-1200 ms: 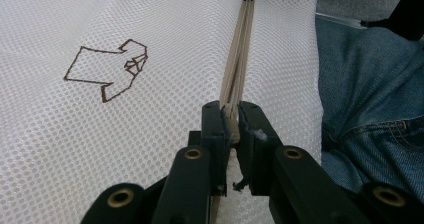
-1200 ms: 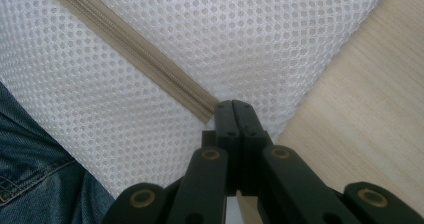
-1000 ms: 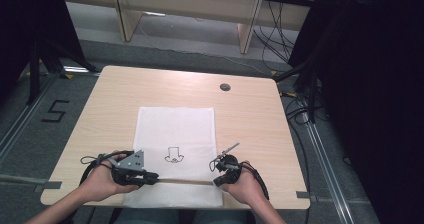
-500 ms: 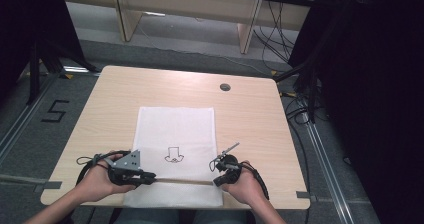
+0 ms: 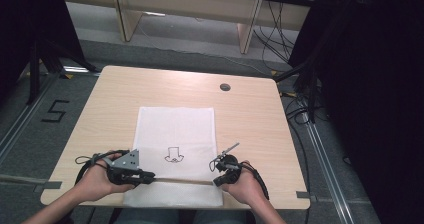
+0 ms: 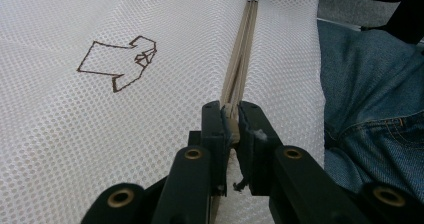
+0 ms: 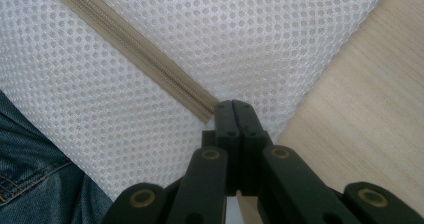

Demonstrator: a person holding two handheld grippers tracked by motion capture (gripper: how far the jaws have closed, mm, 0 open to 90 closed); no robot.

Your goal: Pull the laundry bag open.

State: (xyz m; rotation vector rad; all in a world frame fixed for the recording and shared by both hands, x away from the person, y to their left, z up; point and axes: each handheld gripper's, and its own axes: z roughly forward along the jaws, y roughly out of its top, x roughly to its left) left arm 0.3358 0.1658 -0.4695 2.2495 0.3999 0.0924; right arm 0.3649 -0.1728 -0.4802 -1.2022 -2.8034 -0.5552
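- White mesh makes up the laundry bag (image 5: 176, 134), which lies flat in the lower middle of the high view; its near end hangs over the front edge of the pale wooden bench (image 5: 250, 109), toward my lap.
- A beige zipper (image 6: 239, 69) crosses the bag near that front edge. In the left gripper view it runs as a narrow ribbed band from my jaws up to the top of the frame.
- My left gripper (image 6: 231, 124), at the lower left of the high view, has its jaws pinched on the near end of the zipper; I judge I am holding the pull or the tape there, though the jaws cover that spot.
- My right gripper (image 7: 233, 115), at the lower right of the high view, has its jaws pressed tight together at the other end of the zipper, just where the beige tape stops near the bag's side edge. I take it to be pinning a thin bit of mesh or tape, but I cannot see that for sure.
- I judge the two ends are held so the zipper is stretched straight and can slide without bunching the soft cloth.
- The mesh is fine and dotted with small round holes, limp and slightly rippled; a brown outline drawing of a shirt (image 5: 174, 154) sits on it, above the zipper in the high view.
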